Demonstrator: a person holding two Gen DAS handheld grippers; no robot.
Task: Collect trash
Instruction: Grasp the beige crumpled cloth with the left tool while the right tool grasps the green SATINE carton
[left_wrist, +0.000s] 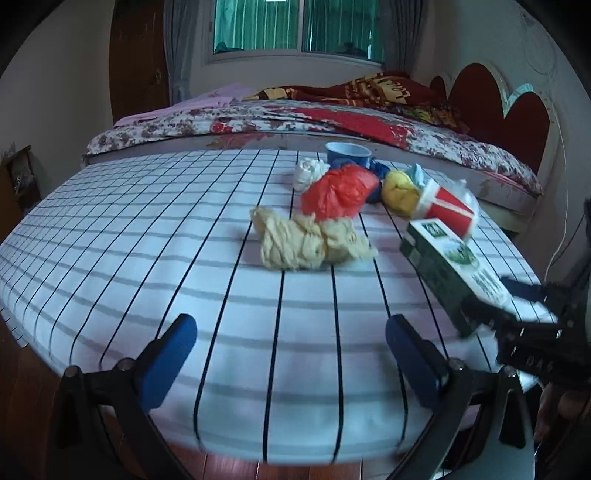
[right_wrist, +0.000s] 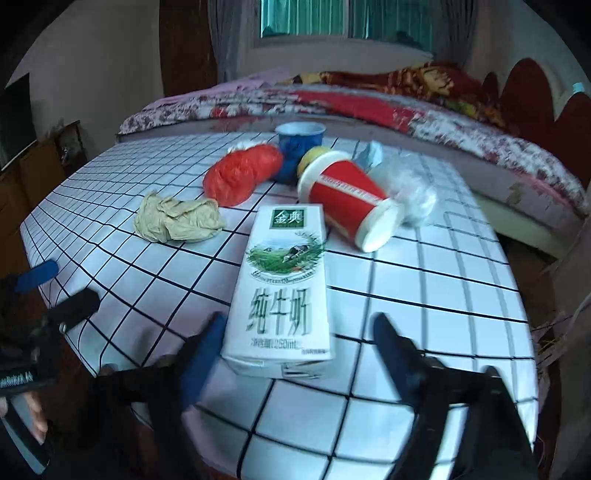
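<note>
A round table (left_wrist: 147, 258) under a white cloth with a dark grid is standing in front of a bed (left_wrist: 332, 122) with a flowered red-and-white cover. Litter is lying in a cluster on the far right part of the cloth. A crumpled beige paper wad (left_wrist: 306, 240) is sitting nearest the middle. Touching it from behind is a scrunched red plastic bag (left_wrist: 340, 194), with a small white tissue ball (left_wrist: 308, 171) just beyond. A blue paper cup (left_wrist: 347, 155) is standing upright at the back. A yellow wad (left_wrist: 399, 190) is lying beside a red-and-white paper cup (left_wrist: 443, 208) tipped on its side, and crinkled clear plastic (right_wrist: 410, 188) is resting against that cup.

A white-and-green milk carton (right_wrist: 280, 291) is lying flat on the cloth, closest to the near edge. The right wrist view is showing its printed face with a meadow picture and green lettering; the left wrist view is showing only its green side, blurred.

The right gripper (right_wrist: 295, 339) is spread wide around the carton's near end, one blue pad close beside the left edge, the other well clear, gripping nothing. The left gripper (left_wrist: 291, 336) is hanging wide open over bare cloth, holding nothing, with the beige wad ahead of it.
</note>
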